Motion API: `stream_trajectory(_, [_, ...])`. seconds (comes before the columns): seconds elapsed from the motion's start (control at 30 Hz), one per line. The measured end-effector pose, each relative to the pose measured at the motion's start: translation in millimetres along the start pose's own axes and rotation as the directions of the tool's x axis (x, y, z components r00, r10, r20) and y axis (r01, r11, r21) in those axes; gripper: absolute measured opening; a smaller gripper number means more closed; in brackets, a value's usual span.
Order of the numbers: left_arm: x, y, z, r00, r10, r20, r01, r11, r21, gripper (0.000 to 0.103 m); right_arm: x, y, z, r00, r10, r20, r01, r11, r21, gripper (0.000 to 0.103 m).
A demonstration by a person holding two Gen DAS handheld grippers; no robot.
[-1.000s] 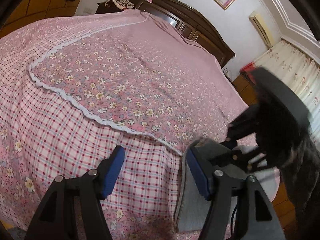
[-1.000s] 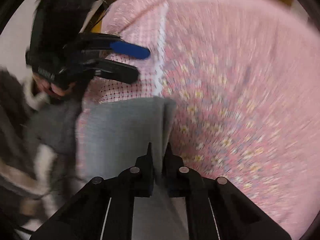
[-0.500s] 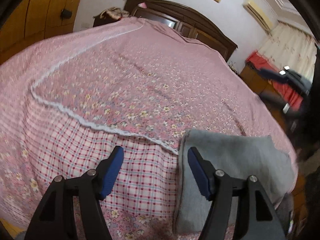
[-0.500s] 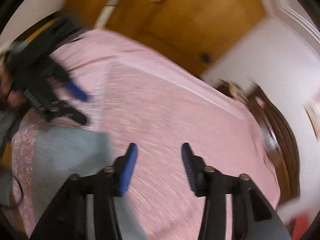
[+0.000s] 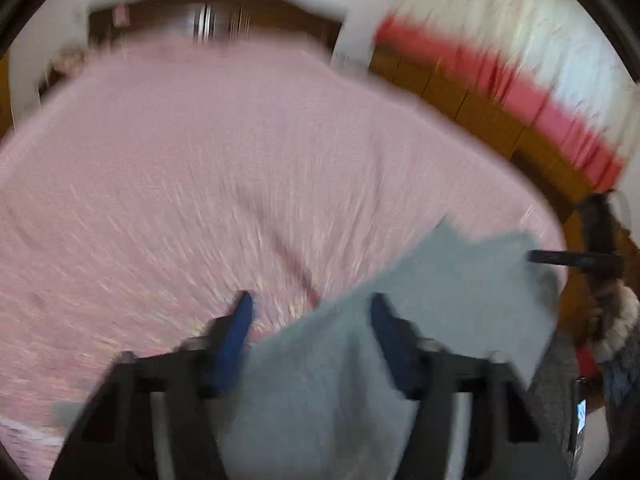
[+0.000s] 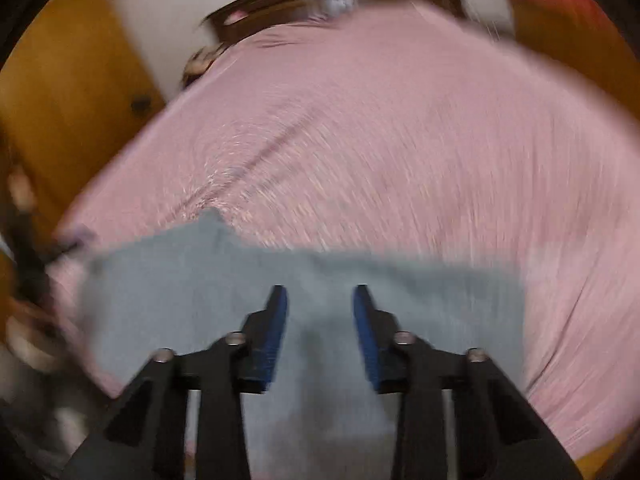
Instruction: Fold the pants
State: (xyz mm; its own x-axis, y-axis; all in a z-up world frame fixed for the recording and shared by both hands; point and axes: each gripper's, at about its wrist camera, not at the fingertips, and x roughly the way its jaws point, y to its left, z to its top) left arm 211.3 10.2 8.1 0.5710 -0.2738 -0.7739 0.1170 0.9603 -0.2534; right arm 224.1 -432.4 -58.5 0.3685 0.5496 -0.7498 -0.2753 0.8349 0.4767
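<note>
At the near edge of the bed (image 5: pixel 200 140), in my left view, the grey pants (image 5: pixel 460 300) lie as a flat folded pad close to the near right corner. My left gripper (image 5: pixel 310 320) hangs over the pad's left end. Its jaws are closing, with a gap between the blue pads (image 5: pixel 236 332); the cloth lies under them, but I cannot see them pinch it. A second ago this claw was spread wide beside the pad, over the checked part of the cover. Now it has swung across onto the grey cloth. The picture is very blurry, so I am moving fast. The other gripper's black tip pokes in at the pad's far right end.

In my right view, the pants (image 6: pixel 180 300) fill the near edge of the bed (image 6: pixel 400 140). My right gripper (image 6: pixel 320 320) is over the middle of the pad. Its jaws are closing too, not yet touching cloth. A second ago they were pressed tight on the fabric; then they let go and turned around.

I think one fold is done, and both claws are lining up for the next one.
</note>
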Motion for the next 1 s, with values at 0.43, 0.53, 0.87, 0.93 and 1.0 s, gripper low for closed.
stream_trajectory(0.43, [-27, 3, -37, 0.968, 0.239, 0.079, -0.232, 0.969, -0.085, 0.033, -44, -33, -47, 0.996, -0.024, 0.091, 0.027, 0.999, -0.032, 0.014])
stream_trajectory(0.53, [-5, 22, -60, 0.914, 0.403, 0.046, -0.404, 0.915, 0.003, 0.036, -54, -44, -62, 0.994, 0.011, 0.106, -0.011, 1.0, 0.002, 0.015])
stream_trajectory(0.87, [-27, 21, -71, 0.912, 0.405, 0.06, -0.405, 0.914, -0.025, 0.04, -76, -69, -84, 0.986, 0.014, 0.168, -0.025, 0.997, 0.068, 0.035])
stream_trajectory(0.93, [-36, 27, -79, 0.923, 0.381, 0.058, -0.378, 0.924, -0.053, 0.042, -79, -81, -97, 0.979, 0.095, 0.181, -0.12, 0.984, 0.135, 0.038])
stream_trajectory(1.0, [-48, 25, -83, 0.929, 0.365, 0.058, -0.361, 0.93, -0.07, 0.045, -74, -89, -109, 0.965, 0.171, 0.2, -0.209, 0.961, 0.182, 0.046])
